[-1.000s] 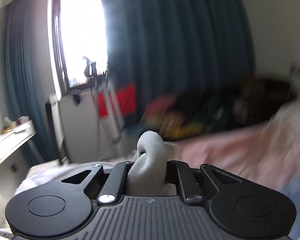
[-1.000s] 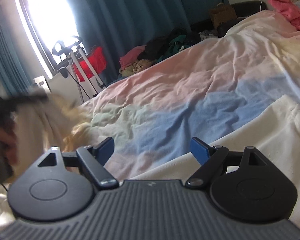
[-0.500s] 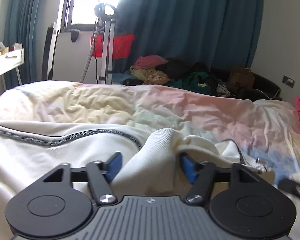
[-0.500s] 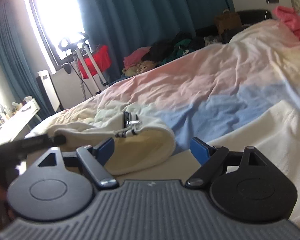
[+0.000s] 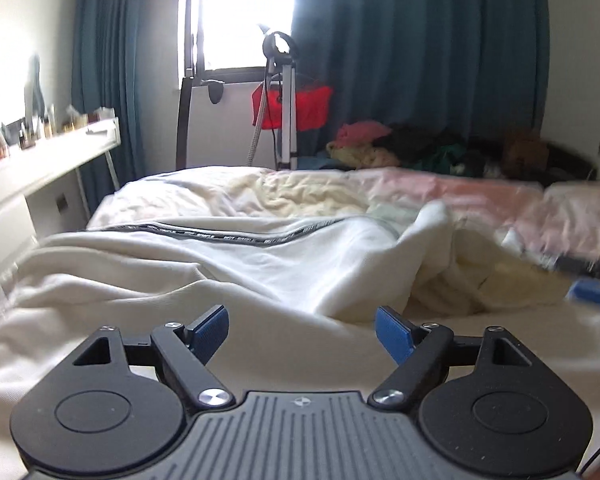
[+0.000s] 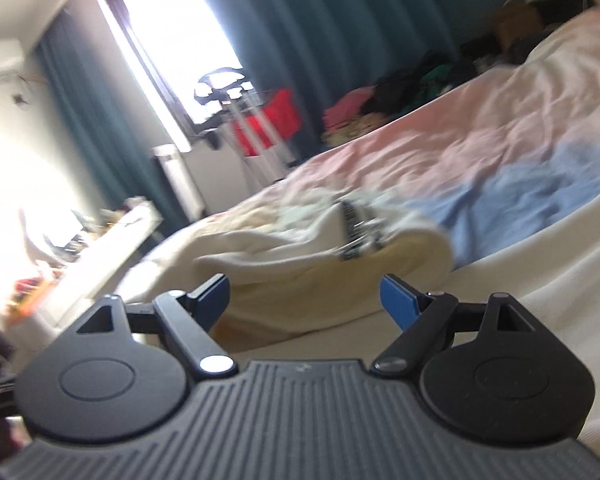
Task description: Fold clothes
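The cream sweatshirt (image 5: 228, 264) lies rumpled across the bed (image 5: 440, 196), soft, thick and floppy. Both the left tool (image 5: 300, 326) and right tool (image 6: 305, 294) gape wide, holding nothing. Its ribbed hem or cuffs look the firmest places to pinch.

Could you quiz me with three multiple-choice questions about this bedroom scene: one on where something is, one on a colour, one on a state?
1. Where does the cream garment lie?
A. on the bed
B. on the desk
C. on the floor

2. What colour are the curtains?
A. yellow
B. teal
C. white

3. How do the left gripper jaws stand?
A. shut on cloth
B. shut on nothing
C. open, holding nothing

Answers: A, it is spread over the bed's pastel cover; B, dark teal folds flank the window; C, only open space shows between the blue pads.
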{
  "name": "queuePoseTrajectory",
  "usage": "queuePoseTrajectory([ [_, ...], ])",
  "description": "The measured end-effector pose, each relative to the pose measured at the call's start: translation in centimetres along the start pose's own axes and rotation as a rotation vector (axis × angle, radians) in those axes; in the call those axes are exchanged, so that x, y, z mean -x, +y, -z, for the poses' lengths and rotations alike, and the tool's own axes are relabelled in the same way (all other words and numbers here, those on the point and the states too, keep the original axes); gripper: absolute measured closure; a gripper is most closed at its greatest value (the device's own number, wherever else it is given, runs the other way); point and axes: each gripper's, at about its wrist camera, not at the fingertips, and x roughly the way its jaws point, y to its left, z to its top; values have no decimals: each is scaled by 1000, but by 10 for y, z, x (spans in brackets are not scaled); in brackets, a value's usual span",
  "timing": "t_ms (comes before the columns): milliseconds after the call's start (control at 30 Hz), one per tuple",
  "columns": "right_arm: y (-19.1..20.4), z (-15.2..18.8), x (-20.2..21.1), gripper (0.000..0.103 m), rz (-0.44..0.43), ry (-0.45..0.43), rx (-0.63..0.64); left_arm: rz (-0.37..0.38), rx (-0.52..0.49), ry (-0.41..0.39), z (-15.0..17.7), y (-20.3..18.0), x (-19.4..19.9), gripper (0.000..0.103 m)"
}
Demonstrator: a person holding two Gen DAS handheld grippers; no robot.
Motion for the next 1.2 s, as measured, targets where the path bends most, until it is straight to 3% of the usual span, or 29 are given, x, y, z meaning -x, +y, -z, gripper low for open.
queuePoseTrajectory([
  [67,-3,1,-3,27,-49,29,-54,13,22,-27,3,5,7,20],
  [167,-6,4,-11,27,-93,64,-141,16,-16,-57,13,-1,5,18],
  [300,-11,3,-25,27,-59,59,-192,20,12,-36,16,5,-12,18],
  [433,-31,-4,-49,27,-38,25,-360,23,53,-10,18,13,-30,18],
  [533,-43,-12,-67,29,34,-24,-417,25,83,10,19,20,-44,18],
  [600,-53,-17,-77,40,109,-53,-445,27,104,24,20,24,-53,18],
  [667,-61,-23,-86,76,170,-64,-464,22,136,36,20,30,-60,18],
  [733,-62,-38,-89,79,230,-84,-417,4,197,44,18,42,-62,18],
  [767,-59,-49,-87,88,246,-107,-372,-12,203,45,17,45,-62,18],
  [867,-56,-88,-74,89,224,-190,-262,-50,188,32,16,45,-61,20],
  [967,-62,-128,-63,89,255,-241,-162,-13,209,34,17,44,-62,20],
  [1200,-80,-202,-111,89,387,-211,13,-61,157,4,20,33,-63,22],
])
